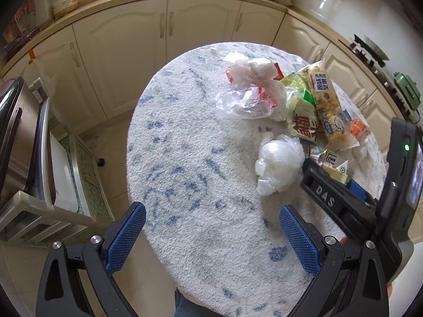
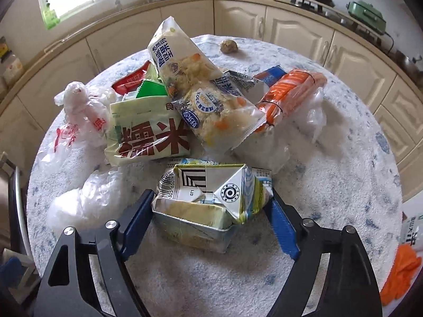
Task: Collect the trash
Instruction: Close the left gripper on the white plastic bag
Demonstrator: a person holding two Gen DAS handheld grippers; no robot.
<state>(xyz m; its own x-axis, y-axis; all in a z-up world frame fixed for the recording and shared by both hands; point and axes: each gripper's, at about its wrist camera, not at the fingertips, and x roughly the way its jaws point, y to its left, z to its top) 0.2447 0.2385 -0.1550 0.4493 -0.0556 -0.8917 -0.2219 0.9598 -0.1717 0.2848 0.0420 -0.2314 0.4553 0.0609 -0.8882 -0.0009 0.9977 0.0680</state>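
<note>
A squashed drink carton (image 2: pixel 201 192) lies on the round blue-and-white table (image 2: pixel 330 185). My right gripper (image 2: pixel 211 198) is shut on it, one blue pad against each side. Behind the carton is a heap of trash: a cream rice packet (image 2: pixel 150 134), a clear snack packet (image 2: pixel 201 89), an orange pack (image 2: pixel 290 92) and a red-printed plastic bag (image 2: pixel 79 116). A knotted white bag (image 1: pixel 277 163) sits left of the carton (image 1: pixel 335 161). My left gripper (image 1: pixel 212 208) hangs open over the near left part of the table (image 1: pixel 185 158), with nothing between its fingers.
Cream kitchen cabinets (image 1: pixel 201 23) curve round the far side. A stainless appliance with an open drawer (image 1: pixel 18 137) stands on the left. A small brown lump (image 2: pixel 229 46) lies at the table's far edge. An orange glove (image 2: pixel 401 272) shows beyond the table's right rim.
</note>
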